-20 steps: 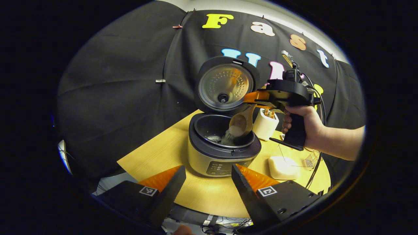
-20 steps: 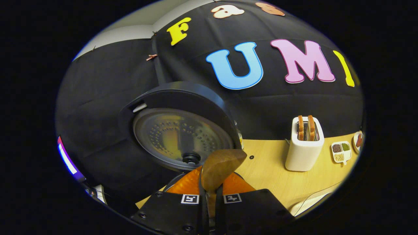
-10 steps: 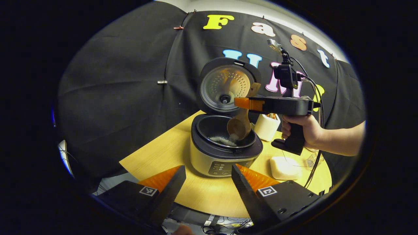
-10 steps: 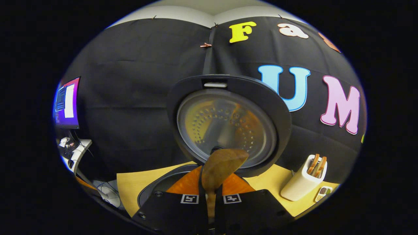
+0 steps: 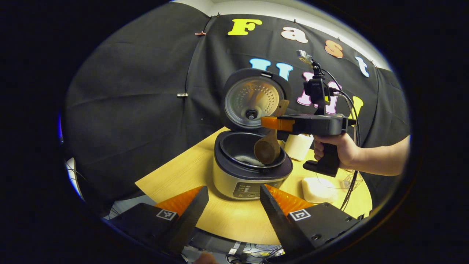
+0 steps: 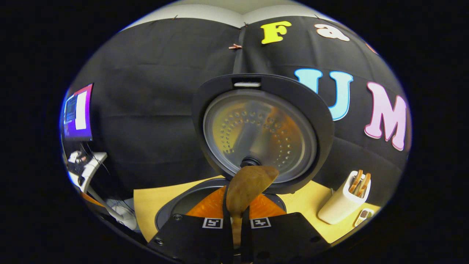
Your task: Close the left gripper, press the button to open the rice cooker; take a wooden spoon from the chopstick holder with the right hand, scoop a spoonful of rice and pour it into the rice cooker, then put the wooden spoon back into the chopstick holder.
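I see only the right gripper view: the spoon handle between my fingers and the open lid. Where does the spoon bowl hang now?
Observer: In the left gripper view the wooden spoon hangs bowl-down over the inner pot of the rice cooker, held by the right gripper.
Operator: Is rice inside the spoon?
Observer: I see none; its dark back faces that camera.
Operator: And the left gripper?
Observer: The left gripper is open, in front of the cooker's control panel, holding nothing.
Operator: What is beside my hand?
Observer: A white lidded box lies on the table below the hand.
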Demonstrator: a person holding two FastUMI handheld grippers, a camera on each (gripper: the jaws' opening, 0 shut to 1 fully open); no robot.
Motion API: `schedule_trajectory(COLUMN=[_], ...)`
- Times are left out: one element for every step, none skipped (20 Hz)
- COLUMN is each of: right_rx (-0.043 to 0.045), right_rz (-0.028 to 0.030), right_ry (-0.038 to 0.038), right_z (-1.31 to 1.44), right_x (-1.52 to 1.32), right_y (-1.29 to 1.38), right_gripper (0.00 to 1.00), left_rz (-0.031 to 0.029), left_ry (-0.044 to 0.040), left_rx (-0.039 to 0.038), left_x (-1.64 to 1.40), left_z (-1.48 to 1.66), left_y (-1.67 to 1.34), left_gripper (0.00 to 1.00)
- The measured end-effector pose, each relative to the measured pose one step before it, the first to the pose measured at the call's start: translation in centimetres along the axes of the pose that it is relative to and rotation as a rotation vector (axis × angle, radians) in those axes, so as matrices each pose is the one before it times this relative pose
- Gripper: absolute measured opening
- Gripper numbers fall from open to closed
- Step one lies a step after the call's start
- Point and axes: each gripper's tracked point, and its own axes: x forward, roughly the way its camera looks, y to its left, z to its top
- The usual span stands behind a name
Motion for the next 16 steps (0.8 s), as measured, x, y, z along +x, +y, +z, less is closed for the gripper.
schedule_trajectory(right_rx=[0.02996,0.02810,0.03127,0.03275,0.03488,0.03513,0.03660,0.03042,0.03274,0.02903,0.01747,-0.00052,-0.01522,-0.02291,-0.01981,-0.00762], right_rz=[-0.01554,-0.01750,-0.01659,-0.01695,-0.01734,-0.02323,-0.02580,-0.02789,-0.02855,-0.02913,-0.02635,-0.02751,-0.03112,-0.03342,-0.03541,-0.03590], right_ry=[-0.01805,-0.01846,-0.01600,-0.01266,-0.01381,-0.01648,-0.03352,-0.03667,-0.03078,-0.02676,-0.01961,-0.01684,-0.01507,-0.01260,-0.00942,-0.00946], right_z=[0.805,1.020,0.821,0.610,0.775,0.877,1.418,1.523,1.363,1.309,0.955,1.090,1.074,0.870,0.713,0.697], right_x=[-0.644,-0.512,-0.557,-0.822,-0.659,-0.849,-0.953,-0.986,-1.078,-0.996,-0.851,-0.941,-0.984,-1.020,-1.081,-1.026], right_y=[-0.441,-0.723,-0.949,-0.890,-0.748,-0.941,-1.003,-1.212,-1.301,-1.514,-1.208,-1.560,-1.861,-2.026,-2.084,-2.250], right_gripper=[0.12,0.12,0.12,0.12,0.12,0.12,0.12,0.12,0.12,0.12,0.12,0.12,0.12,0.12,0.12,0.12], left_rz=[-0.00622,-0.00712,-0.00859,-0.00795,-0.00884,-0.00993,-0.01009,-0.01217,-0.00910,-0.01458,-0.01410,-0.01166,-0.01178,-0.01548,-0.01631,-0.01599], left_ry=[-0.00475,-0.00554,-0.00367,-0.00314,-0.00248,-0.00289,-0.00379,-0.00496,-0.00421,0.00004,-0.00429,-0.01149,-0.01451,-0.01421,-0.01132,-0.00724], left_rx=[0.00282,0.00240,0.00263,0.00406,0.00540,0.00592,0.00691,0.00761,0.00357,0.00169,0.00553,0.01190,0.01270,0.01107,0.00858,0.00545], left_x=[-0.103,-0.025,0.005,0.014,0.037,0.070,-0.063,0.135,0.117,0.374,0.355,0.370,0.338,0.421,0.465,0.492], left_z=[0.072,0.212,0.058,0.110,0.118,0.169,0.057,0.215,0.221,0.302,0.383,0.771,0.896,0.735,0.745,0.571], left_y=[-0.309,-0.350,-0.467,-0.457,-0.470,-0.582,-0.612,-0.719,-0.613,-0.827,-0.902,-0.921,-0.885,-0.928,-0.971,-0.923], left_gripper=[0.96,0.96,0.93,0.96,0.96,0.96,0.96,0.96,0.96,0.96,0.96,0.96,0.96,0.96,0.96,0.96])
